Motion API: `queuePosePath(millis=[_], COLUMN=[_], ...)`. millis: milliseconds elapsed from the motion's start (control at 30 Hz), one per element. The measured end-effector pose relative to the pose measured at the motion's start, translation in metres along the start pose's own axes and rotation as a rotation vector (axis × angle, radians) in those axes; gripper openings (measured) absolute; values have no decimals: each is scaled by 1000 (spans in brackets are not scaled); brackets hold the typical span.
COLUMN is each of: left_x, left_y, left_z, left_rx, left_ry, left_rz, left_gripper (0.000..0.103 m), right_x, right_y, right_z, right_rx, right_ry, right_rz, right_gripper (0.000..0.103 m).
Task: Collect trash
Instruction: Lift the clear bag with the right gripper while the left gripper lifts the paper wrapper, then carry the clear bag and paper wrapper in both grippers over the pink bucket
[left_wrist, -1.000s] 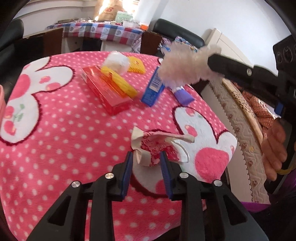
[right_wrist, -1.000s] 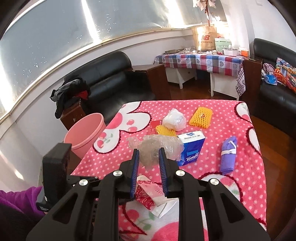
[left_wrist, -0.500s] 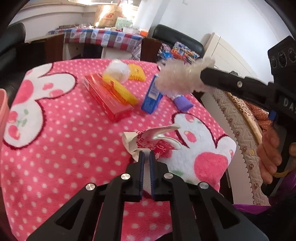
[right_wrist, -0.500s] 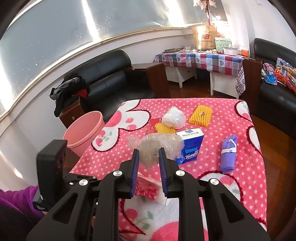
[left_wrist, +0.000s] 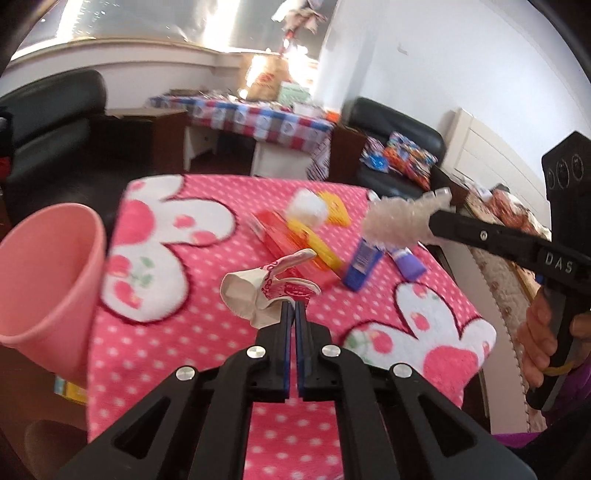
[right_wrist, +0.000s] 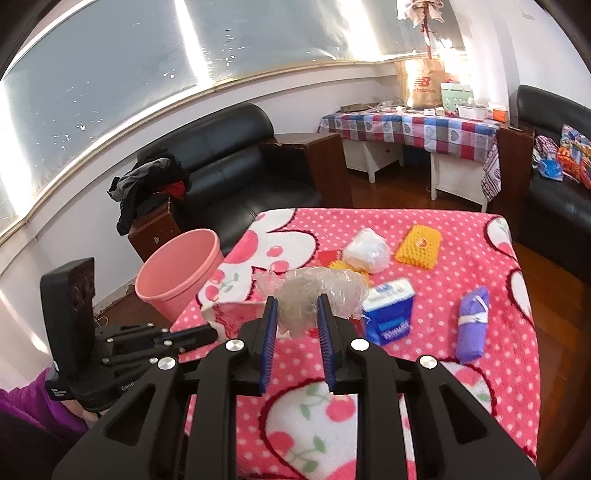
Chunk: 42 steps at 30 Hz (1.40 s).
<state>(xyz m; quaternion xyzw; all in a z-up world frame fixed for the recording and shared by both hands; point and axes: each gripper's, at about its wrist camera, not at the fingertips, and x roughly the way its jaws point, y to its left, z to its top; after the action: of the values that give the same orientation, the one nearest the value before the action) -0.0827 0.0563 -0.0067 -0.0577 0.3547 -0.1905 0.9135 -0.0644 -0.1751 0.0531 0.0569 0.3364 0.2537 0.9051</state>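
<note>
My left gripper (left_wrist: 294, 308) is shut on a crumpled red-and-white paper wrapper (left_wrist: 266, 290) and holds it above the pink dotted tablecloth (left_wrist: 207, 354). The wrapper also shows in the right wrist view (right_wrist: 231, 314). My right gripper (right_wrist: 295, 306) is shut on a wad of clear crumpled plastic (right_wrist: 314, 291), held above the table; it shows at the right of the left wrist view (left_wrist: 397, 223). A pink bin (left_wrist: 44, 280) stands at the table's left edge, also in the right wrist view (right_wrist: 177, 273).
On the table lie a white wad (right_wrist: 365, 251), a yellow foam net (right_wrist: 419, 247), a blue tissue pack (right_wrist: 388, 312), a purple roll (right_wrist: 472, 325) and a red box (left_wrist: 275, 236). Black sofas (right_wrist: 236, 166) and a checked table (right_wrist: 410, 127) stand behind.
My left gripper closed on the paper wrapper and lifted it off the cloth, swinging left so the pink bin came into view. My right gripper kept hold of the plastic wad.
</note>
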Motion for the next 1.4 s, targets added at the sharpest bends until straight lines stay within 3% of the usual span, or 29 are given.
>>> queuePosePath(millis=[433, 767, 1033, 1400], left_x=[-44, -75, -87, -84], left_y=[46, 94, 131, 173], left_z=[9, 11, 3, -9], left_rx=[-87, -172, -254, -312], left_ry=[-107, -149, -155, -107], left_rz=[154, 299, 366, 459], left_gripper=[1, 1, 1, 1], right_x=[41, 87, 127, 196], right_y=[39, 89, 136, 174], right_z=[18, 37, 44, 43], right_rx=[-61, -124, -198, -196], right_ry=[19, 48, 84, 199], right_rz=[82, 208, 308, 384], right_gripper=[22, 22, 22, 22])
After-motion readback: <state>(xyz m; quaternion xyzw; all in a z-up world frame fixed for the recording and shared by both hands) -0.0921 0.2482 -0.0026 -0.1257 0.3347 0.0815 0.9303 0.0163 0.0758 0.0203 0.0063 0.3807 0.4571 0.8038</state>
